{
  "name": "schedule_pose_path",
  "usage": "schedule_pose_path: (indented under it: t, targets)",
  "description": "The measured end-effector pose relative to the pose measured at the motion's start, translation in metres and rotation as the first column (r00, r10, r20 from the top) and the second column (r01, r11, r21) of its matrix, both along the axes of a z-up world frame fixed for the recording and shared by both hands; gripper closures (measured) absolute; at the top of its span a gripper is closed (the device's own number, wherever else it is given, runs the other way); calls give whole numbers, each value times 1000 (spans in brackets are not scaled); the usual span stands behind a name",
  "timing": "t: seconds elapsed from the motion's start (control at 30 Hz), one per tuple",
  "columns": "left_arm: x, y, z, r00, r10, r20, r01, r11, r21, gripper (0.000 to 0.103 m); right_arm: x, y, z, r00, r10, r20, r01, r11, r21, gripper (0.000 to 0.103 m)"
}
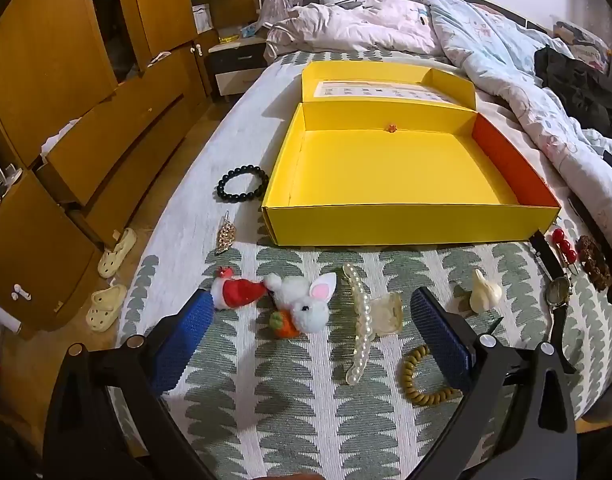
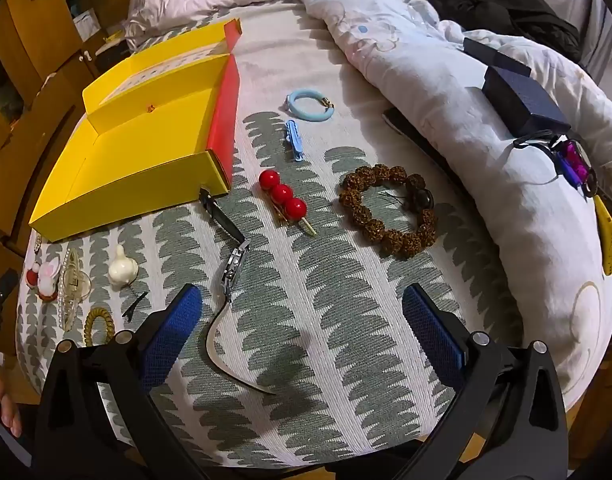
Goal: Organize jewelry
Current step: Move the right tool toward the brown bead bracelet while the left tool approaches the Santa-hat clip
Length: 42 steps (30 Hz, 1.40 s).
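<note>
An open yellow box (image 1: 389, 168) lies on the bed, empty but for a tiny orange piece at its back wall; it also shows in the right wrist view (image 2: 118, 160). My left gripper (image 1: 309, 320) is open and empty above a white bunny clip (image 1: 306, 300), a red hat clip (image 1: 236, 292) and a pearl claw clip (image 1: 361, 320). A coil hair tie (image 1: 419, 376) and black bead bracelet (image 1: 242, 184) lie nearby. My right gripper (image 2: 302, 320) is open and empty over a wristwatch (image 2: 230, 280). Red ball hairpin (image 2: 284, 196) and brown bead bracelet (image 2: 389, 208) lie beyond.
A light blue bracelet (image 2: 307, 106) and blue clip (image 2: 294, 140) lie by the box. A rumpled quilt (image 2: 445, 80) with a dark blue box (image 2: 521, 98) fills the right side. Wooden drawers (image 1: 86, 120) and slippers (image 1: 110, 280) stand left of the bed.
</note>
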<state>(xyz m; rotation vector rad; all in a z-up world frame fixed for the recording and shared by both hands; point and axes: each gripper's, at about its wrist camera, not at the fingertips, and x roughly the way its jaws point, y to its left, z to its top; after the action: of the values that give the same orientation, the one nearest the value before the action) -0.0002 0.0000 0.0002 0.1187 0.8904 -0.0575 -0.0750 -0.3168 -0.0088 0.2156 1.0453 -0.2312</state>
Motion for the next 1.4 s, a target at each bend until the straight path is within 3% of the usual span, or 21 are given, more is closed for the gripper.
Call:
schedule_pose_path:
  t: [0.4,0.7,0.83,1.17,1.4]
  targets:
    - [5,7,3,999,25,-23,-26,1000,-13,5,-4,1,2,1000,-6,11,6,1000,-3,3]
    - [29,52,7,995,77,-68,-79,996,-38,5,-2,-1,4,1000,2,15,-2,1000,-2,3]
    - [40,71,4,988,91,-122,-101,991,-82,5,-4,-3,9,999,4,39,-4,1000,9,3]
    - [52,84,-10,975,87,-204,-101,993,-63,5,-4,-5,11,998,19,59,-20,1000,19,3]
    - [61,91,-32,945,94,-313,-124,989,-78,6,1,-14,4,996,46,71,-50,998,47,14]
